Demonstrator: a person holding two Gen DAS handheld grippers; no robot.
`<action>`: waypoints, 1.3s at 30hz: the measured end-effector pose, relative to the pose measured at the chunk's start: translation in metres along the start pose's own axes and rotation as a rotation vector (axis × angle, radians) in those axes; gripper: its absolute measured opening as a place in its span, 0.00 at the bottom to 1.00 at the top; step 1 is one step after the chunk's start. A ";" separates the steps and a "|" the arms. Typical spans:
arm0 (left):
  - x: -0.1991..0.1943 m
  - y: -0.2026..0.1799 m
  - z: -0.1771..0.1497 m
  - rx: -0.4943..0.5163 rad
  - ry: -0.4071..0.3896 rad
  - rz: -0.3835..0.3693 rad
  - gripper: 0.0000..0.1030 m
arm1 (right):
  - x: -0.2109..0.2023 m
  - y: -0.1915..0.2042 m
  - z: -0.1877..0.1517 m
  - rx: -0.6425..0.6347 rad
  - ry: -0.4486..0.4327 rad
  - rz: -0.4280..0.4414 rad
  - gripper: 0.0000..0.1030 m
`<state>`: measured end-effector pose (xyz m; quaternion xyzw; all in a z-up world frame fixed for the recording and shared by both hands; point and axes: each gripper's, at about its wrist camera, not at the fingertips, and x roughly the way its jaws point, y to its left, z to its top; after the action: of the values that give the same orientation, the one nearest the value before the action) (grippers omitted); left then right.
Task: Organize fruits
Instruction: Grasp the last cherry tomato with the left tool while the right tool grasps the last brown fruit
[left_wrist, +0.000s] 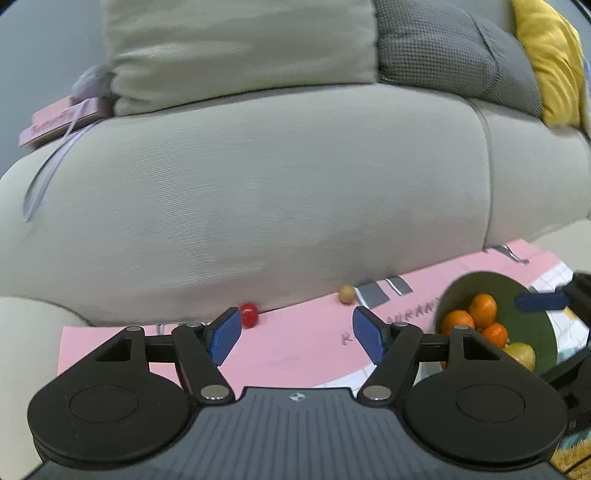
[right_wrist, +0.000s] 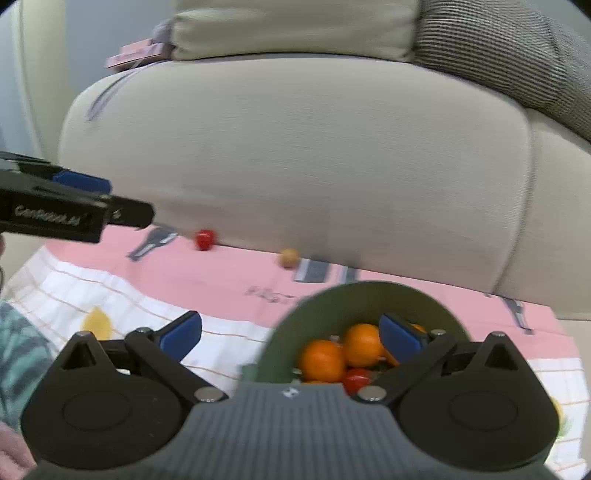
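A green bowl (right_wrist: 332, 306) stands on a pink and white cloth (right_wrist: 221, 273) and holds several oranges (right_wrist: 321, 360) and a red fruit (right_wrist: 356, 378). My right gripper (right_wrist: 290, 328) hangs open above the bowl's near rim, one pad over the oranges, nothing between its fingers. A small red fruit (right_wrist: 204, 239) and a small tan fruit (right_wrist: 289, 257) lie at the cloth's far edge against the sofa. In the left wrist view my left gripper (left_wrist: 295, 325) is open and empty; the red fruit (left_wrist: 248, 314) is just beyond its left finger, the tan fruit (left_wrist: 346, 293) beyond its right. The bowl (left_wrist: 491, 284) sits to the right with a yellow fruit (left_wrist: 522, 354).
A beige sofa (left_wrist: 277, 192) rises directly behind the cloth. On its seat lie a pink box (left_wrist: 61, 122) with a ribbon, a beige cushion (left_wrist: 240, 48), a grey cushion (left_wrist: 443, 55) and a yellow cushion (left_wrist: 550, 62). The left gripper's body (right_wrist: 74, 210) juts in from the left.
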<state>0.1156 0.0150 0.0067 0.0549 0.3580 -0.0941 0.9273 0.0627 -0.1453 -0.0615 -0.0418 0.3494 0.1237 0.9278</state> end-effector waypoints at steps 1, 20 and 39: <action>-0.001 0.006 -0.001 -0.017 -0.002 0.004 0.78 | 0.002 0.004 0.002 -0.001 0.007 0.016 0.96; 0.035 0.050 -0.011 -0.127 0.036 -0.032 0.75 | 0.061 0.055 0.031 0.019 0.108 0.085 0.88; 0.122 0.084 -0.009 -0.235 0.123 -0.051 0.43 | 0.149 0.047 0.060 0.052 0.057 -0.024 0.83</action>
<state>0.2159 0.0819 -0.0794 -0.0573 0.4241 -0.0715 0.9009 0.1968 -0.0599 -0.1139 -0.0251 0.3782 0.1022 0.9197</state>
